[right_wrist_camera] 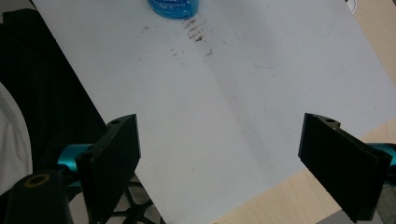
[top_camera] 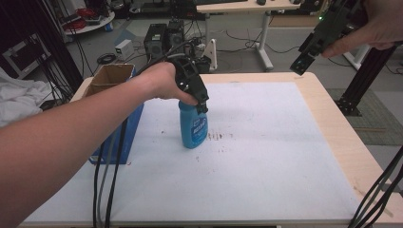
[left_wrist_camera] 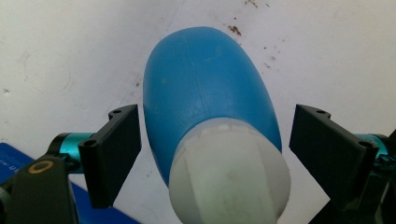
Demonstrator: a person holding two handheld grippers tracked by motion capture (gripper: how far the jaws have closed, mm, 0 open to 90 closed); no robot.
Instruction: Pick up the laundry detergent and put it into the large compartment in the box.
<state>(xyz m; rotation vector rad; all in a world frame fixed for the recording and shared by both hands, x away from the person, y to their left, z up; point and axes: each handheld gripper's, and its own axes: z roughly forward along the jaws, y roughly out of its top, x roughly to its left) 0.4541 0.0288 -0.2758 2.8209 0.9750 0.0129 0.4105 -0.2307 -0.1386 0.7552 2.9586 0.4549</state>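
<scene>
A blue plastic bottle (top_camera: 194,126) with a printed label stands upright on the white table cover (top_camera: 266,156), left of centre. My left gripper (top_camera: 202,102) comes down over its top from the left. In the left gripper view the blue bottle (left_wrist_camera: 205,93) and its white cap (left_wrist_camera: 229,172) sit between the jaws of the left gripper (left_wrist_camera: 217,114), with a thin gap showing on each side, so it is open. My right gripper (top_camera: 300,66) hangs high over the far right corner, and the right gripper (right_wrist_camera: 224,123) is open with nothing in it. The bottle's base (right_wrist_camera: 173,8) shows far ahead.
An open cardboard box (top_camera: 114,76) with blue sides stands at the table's left edge. Small brown stains (top_camera: 218,136) mark the cover beside the bottle. Black cables (top_camera: 107,190) trail over the front left. Bare wooden table edge (top_camera: 351,147) runs along the right.
</scene>
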